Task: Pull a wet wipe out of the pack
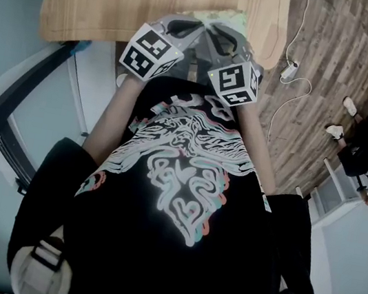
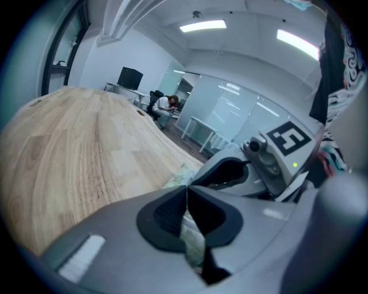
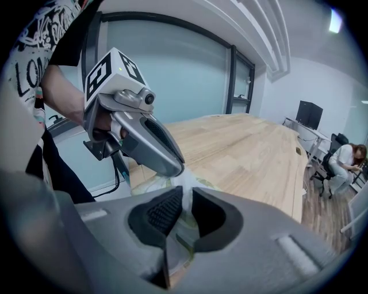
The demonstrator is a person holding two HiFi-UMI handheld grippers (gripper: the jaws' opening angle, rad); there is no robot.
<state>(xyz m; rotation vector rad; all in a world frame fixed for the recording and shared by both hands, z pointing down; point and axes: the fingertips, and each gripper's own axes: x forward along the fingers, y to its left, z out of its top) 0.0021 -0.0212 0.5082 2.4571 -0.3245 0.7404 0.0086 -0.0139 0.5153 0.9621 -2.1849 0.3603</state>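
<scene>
Closest, my right gripper (image 3: 185, 198) clamps the white wet wipe (image 3: 186, 182) above the pack (image 3: 150, 182) on the wooden table (image 3: 241, 143); my left gripper's (image 2: 186, 192) 2 jaws sit together beside it.

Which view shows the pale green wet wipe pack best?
Right gripper view: the pale green wet wipe pack lies on the light wooden table under the left claw, with most of its surface visible. Head view shows only a green strip, the rest hidden; left gripper view shows only slivers around its own shut jaws.
</scene>
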